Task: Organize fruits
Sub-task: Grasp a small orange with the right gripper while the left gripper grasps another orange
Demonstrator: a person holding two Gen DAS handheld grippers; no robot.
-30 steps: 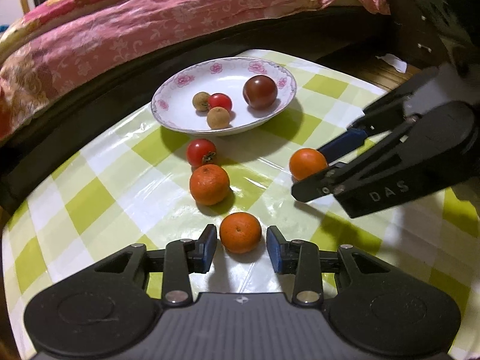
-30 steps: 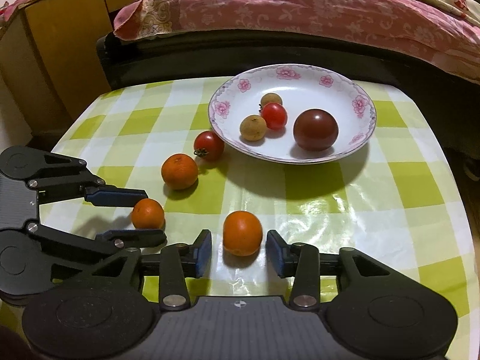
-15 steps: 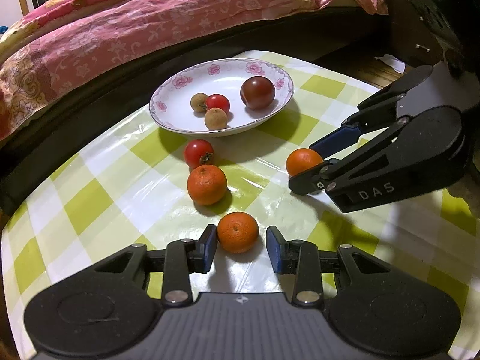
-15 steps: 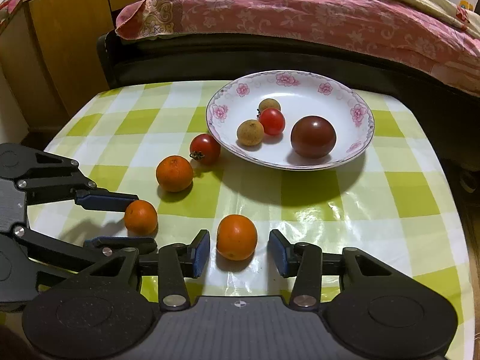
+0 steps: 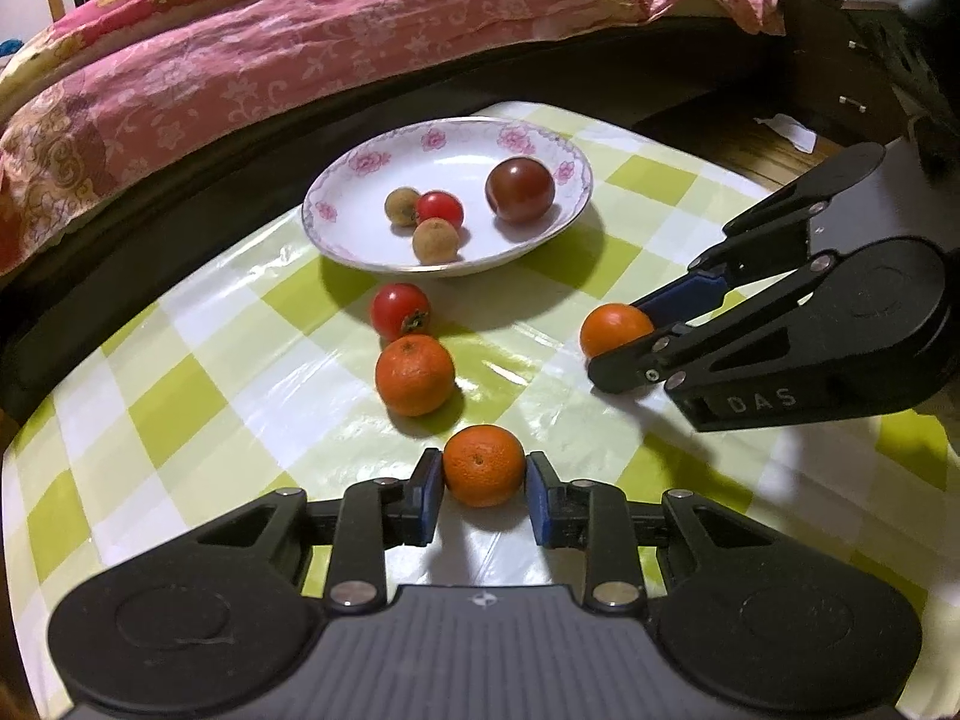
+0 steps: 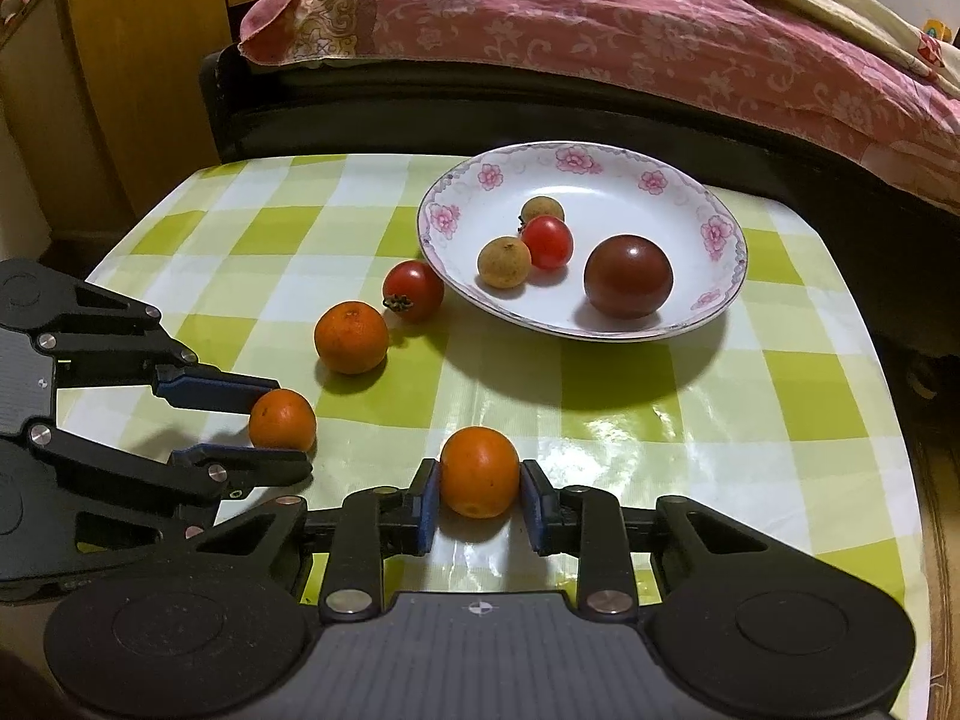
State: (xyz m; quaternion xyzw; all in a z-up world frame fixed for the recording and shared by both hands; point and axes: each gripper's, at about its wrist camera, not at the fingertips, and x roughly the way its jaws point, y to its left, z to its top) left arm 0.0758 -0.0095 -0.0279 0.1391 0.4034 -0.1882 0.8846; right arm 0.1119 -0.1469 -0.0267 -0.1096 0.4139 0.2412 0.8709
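My left gripper is shut on a small orange that rests on the checked tablecloth. My right gripper is shut on another orange, also on the cloth. Each gripper shows in the other view, the right gripper and the left gripper. A third orange and a red tomato lie loose between the grippers and the flowered white plate. The plate holds a dark tomato, a small red tomato and two brown longans.
The table is small, with its edges close on all sides. A bed with a pink floral cover runs along the far side. A wooden cabinet stands at the far left in the right wrist view.
Both grippers have closed their fingers onto the oranges that lay between them. The oranges have stayed in place on the cloth.
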